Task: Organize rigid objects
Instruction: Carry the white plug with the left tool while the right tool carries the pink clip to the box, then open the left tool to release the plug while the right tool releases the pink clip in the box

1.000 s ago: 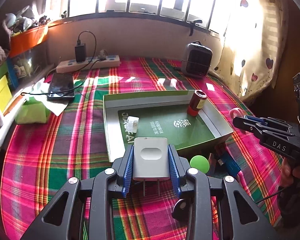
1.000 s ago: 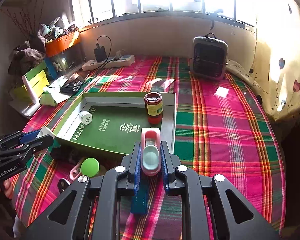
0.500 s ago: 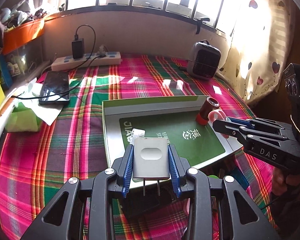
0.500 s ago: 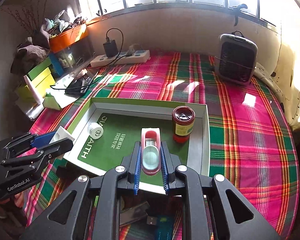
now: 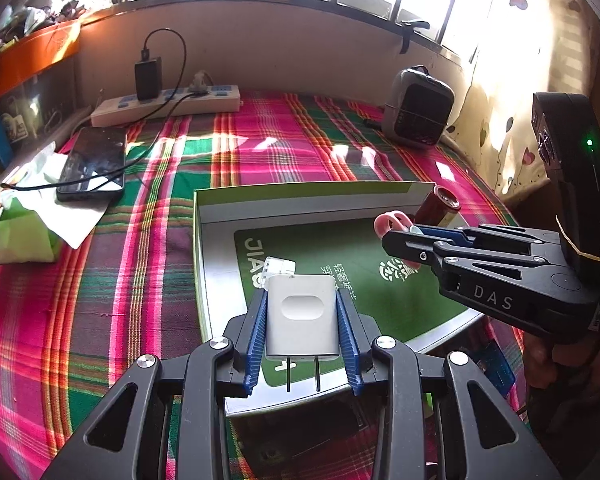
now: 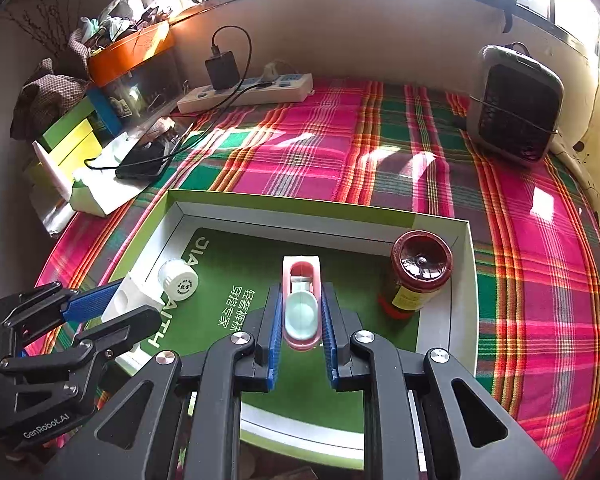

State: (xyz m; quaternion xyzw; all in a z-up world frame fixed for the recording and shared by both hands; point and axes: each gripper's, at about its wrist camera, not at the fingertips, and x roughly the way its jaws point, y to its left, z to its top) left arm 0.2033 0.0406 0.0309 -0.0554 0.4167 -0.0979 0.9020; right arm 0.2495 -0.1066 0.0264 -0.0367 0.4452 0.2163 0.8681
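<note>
My left gripper [image 5: 302, 312] is shut on a white plug adapter [image 5: 301, 322], prongs pointing back toward me, held over the near left part of the green box lid [image 5: 216, 248]. My right gripper [image 6: 301, 312] is shut on a pink clip with a pale blue pad [image 6: 301, 306], hovering over the middle of the same lid [image 6: 466, 304]. Inside the lid a dark red jar [image 6: 416, 276] stands at the right wall and a small white cap [image 6: 179, 280] lies at the left. The right gripper [image 5: 404, 234] also shows in the left wrist view, the left gripper [image 6: 112, 308] in the right wrist view.
A plaid cloth [image 5: 100, 280] covers the table. At the back stand a power strip with a black charger [image 5: 168, 102] and a small heater [image 6: 516, 108]. A phone on tissue [image 5: 92, 164] and boxes [image 6: 72, 136] lie at the left. Dark items sit under the lid's near edge.
Both grippers have moved forward and lower over the green lid, still gripping the adapter and the clip. The green ball and loose items in front of the lid have slipped out of view.
</note>
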